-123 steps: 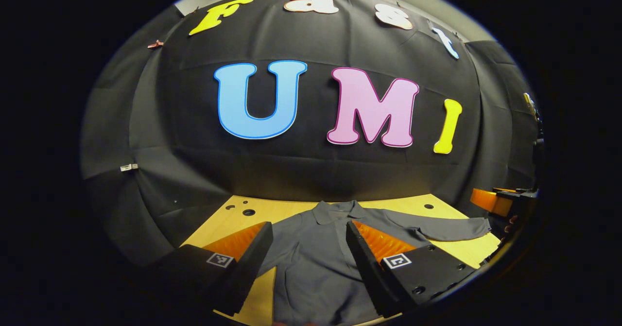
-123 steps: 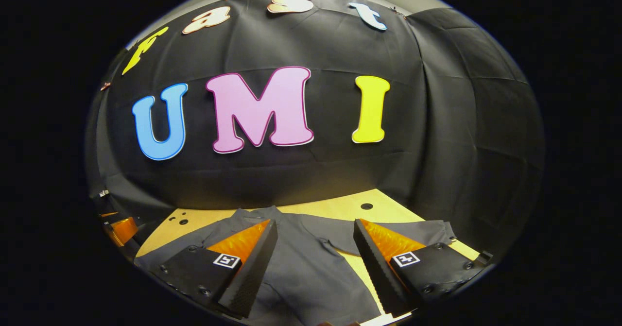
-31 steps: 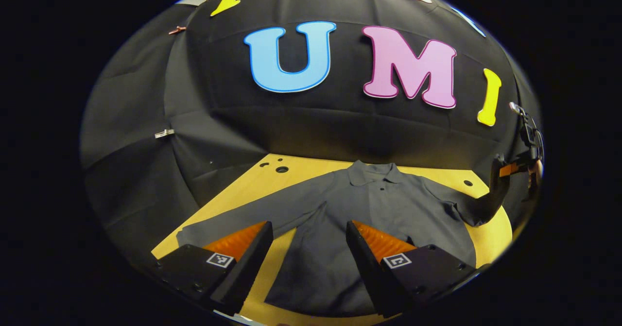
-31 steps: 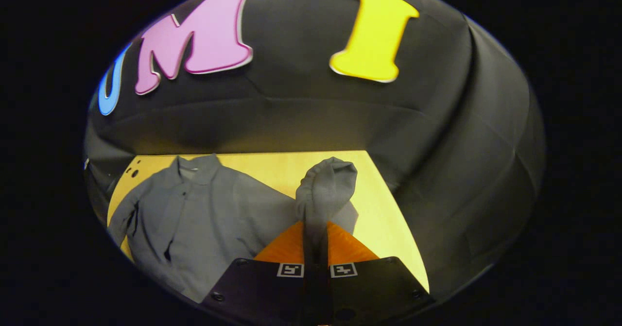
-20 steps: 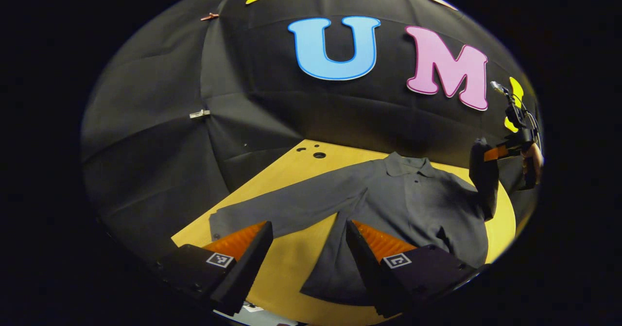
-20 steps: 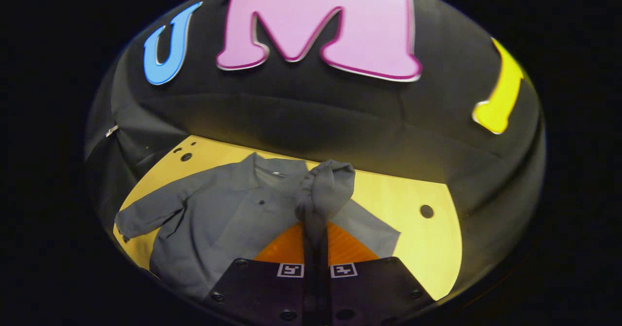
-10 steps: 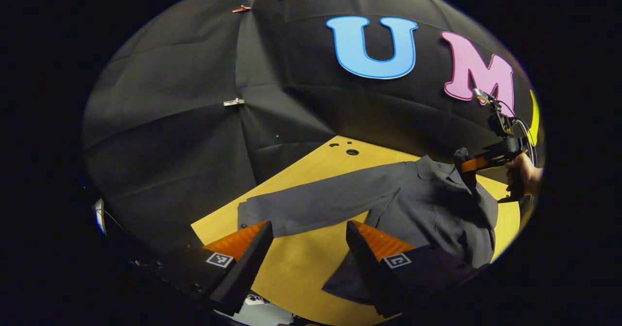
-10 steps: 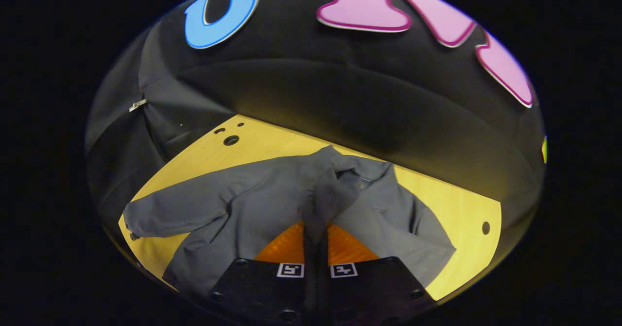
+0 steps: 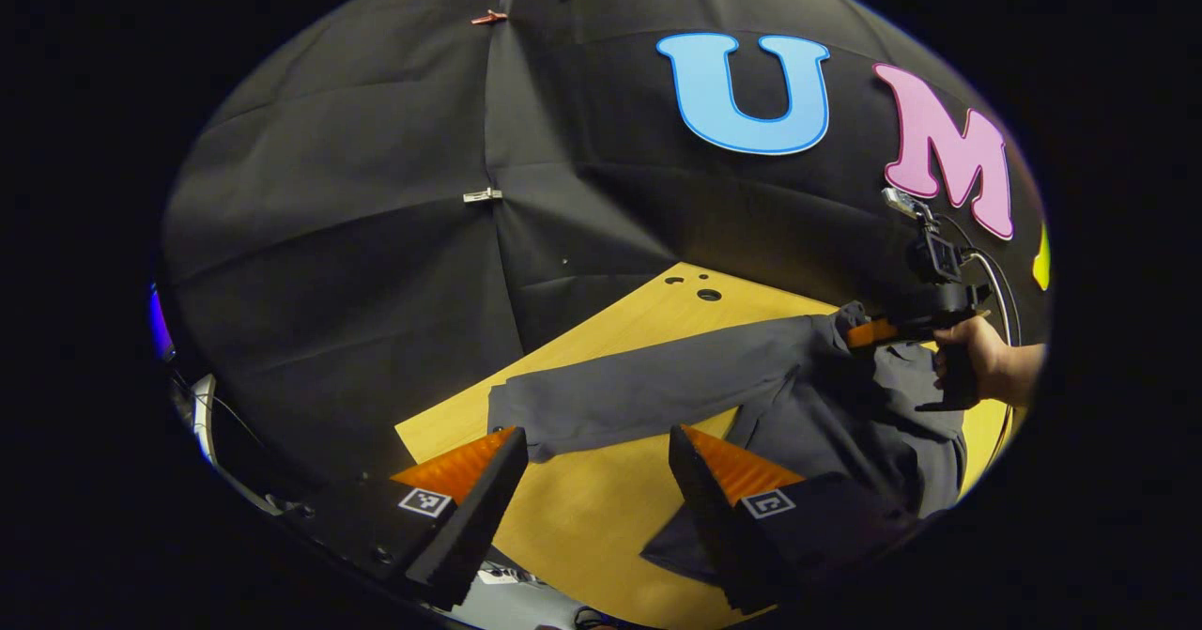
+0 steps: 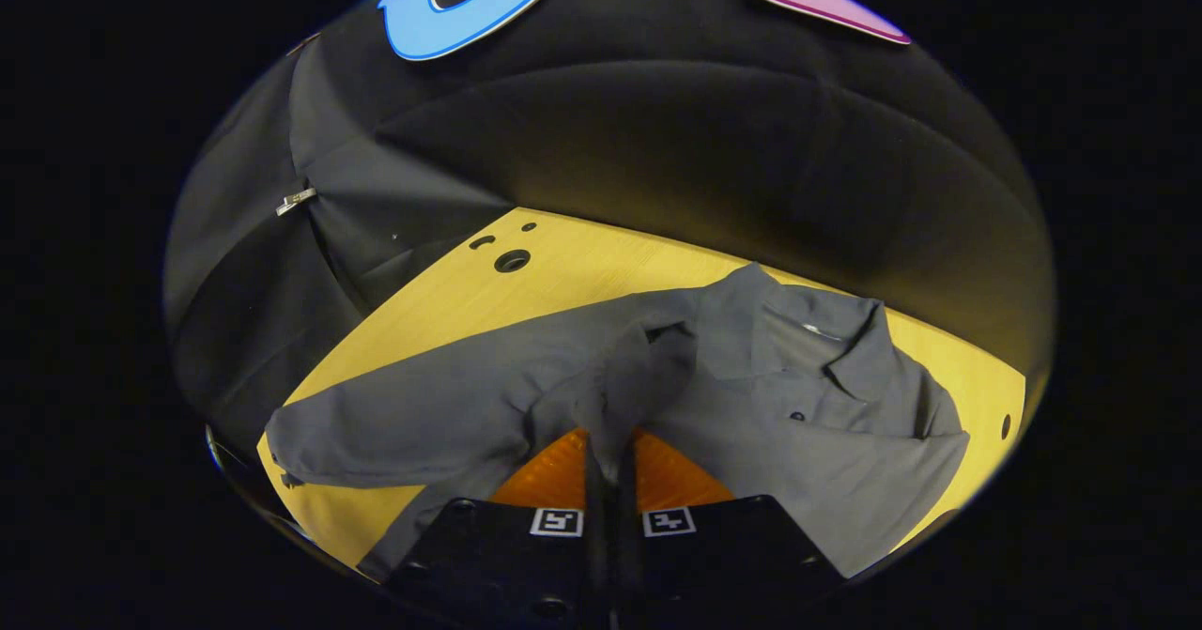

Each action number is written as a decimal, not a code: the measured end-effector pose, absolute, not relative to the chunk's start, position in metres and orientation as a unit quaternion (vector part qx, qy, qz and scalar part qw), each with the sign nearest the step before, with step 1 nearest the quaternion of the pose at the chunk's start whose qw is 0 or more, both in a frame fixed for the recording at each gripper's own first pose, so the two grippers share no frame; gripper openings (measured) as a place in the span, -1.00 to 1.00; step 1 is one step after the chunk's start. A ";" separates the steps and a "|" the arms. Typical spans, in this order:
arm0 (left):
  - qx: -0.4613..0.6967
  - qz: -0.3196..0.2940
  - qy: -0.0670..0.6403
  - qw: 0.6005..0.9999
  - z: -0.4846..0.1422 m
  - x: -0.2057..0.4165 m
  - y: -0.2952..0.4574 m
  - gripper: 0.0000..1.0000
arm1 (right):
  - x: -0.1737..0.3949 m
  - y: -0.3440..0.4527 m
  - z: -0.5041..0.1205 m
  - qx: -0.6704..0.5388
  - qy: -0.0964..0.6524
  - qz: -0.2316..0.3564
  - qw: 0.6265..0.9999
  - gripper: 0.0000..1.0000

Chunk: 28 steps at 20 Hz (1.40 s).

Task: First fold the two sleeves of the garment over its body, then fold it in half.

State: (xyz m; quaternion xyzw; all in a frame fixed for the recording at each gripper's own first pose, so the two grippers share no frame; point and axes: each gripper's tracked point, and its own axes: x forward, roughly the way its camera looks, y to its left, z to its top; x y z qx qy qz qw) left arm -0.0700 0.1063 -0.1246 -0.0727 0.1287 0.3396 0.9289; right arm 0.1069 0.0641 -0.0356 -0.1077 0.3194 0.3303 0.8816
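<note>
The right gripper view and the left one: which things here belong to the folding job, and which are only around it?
Belong to the job:
- grey collared shirt
- its right sleeve, pinched in the right hand-held gripper
- its left sleeve, lying flat
- left hand-held gripper, open

Only around:
- wooden table
- metal clip on the booth's wall

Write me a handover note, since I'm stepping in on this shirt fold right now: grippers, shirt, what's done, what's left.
Right gripper: shut on the right sleeve, holding its cuff over the shirt body, not yet released.
Left gripper: open, empty, above the table just short of the left sleeve.
Left sleeve lies stretched out flat.
Done: none fully.
Left: lay down the right sleeve, fold the left sleeve, fold in half.
</note>
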 end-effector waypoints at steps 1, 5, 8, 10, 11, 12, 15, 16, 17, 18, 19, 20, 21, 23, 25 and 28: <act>-0.069 0.340 0.125 0.930 -0.123 -0.070 0.110 0.92 | 0.104 0.069 -0.037 -0.102 0.321 0.332 0.881 -0.76; -0.078 0.348 0.129 0.925 -0.127 -0.073 0.130 0.92 | 0.092 0.087 -0.045 -0.087 0.339 0.343 0.872 -0.52; -0.080 0.352 0.133 0.923 -0.136 -0.076 0.152 0.91 | 0.076 0.099 -0.040 -0.090 0.333 0.361 0.866 0.05; -0.082 0.358 0.138 0.920 -0.142 -0.075 0.174 0.92 | 0.071 0.094 -0.037 -0.109 0.331 0.350 0.869 0.66; -0.084 0.359 0.137 0.919 -0.145 -0.074 0.184 0.92 | 0.065 0.093 -0.037 -0.111 0.337 0.347 0.868 0.96; -0.087 0.364 0.138 0.917 -0.150 -0.073 0.198 0.92 | 0.059 0.090 -0.031 -0.105 0.339 0.342 0.870 1.00; -0.107 0.368 0.148 0.912 -0.167 -0.067 0.233 0.92 | 0.046 0.074 -0.003 -0.078 0.319 0.314 0.891 0.99; -0.117 0.368 0.155 0.909 -0.175 -0.064 0.243 0.92 | 0.042 0.063 0.008 -0.074 0.309 0.306 0.898 0.99; -0.123 0.369 0.162 0.907 -0.185 -0.060 0.253 0.92 | 0.037 0.050 0.020 -0.074 0.297 0.299 0.904 0.99; -0.127 0.368 0.171 0.905 -0.194 -0.056 0.264 0.92 | 0.034 0.036 0.030 -0.078 0.287 0.292 0.909 0.99; -0.127 0.366 0.182 0.904 -0.203 -0.052 0.274 0.93 | 0.029 0.019 0.040 -0.082 0.280 0.283 0.914 0.99; -0.126 0.360 0.192 0.904 -0.211 -0.047 0.279 0.93 | 0.023 0.002 0.050 -0.081 0.274 0.275 0.918 0.99; -0.127 0.350 0.198 0.907 -0.218 -0.041 0.282 0.93 | 0.015 -0.013 0.060 -0.075 0.266 0.266 0.923 0.99; -0.131 0.335 0.207 0.910 -0.226 -0.031 0.290 0.92 | 0.001 -0.050 0.081 -0.059 0.254 0.242 0.935 0.99; -0.134 0.327 0.217 0.910 -0.235 -0.022 0.297 0.93 | -0.017 -0.084 0.095 -0.041 0.245 0.219 0.944 0.99; -0.141 0.324 0.235 0.905 -0.248 -0.008 0.302 0.84 | -0.041 -0.135 0.102 -0.024 0.240 0.179 0.954 0.98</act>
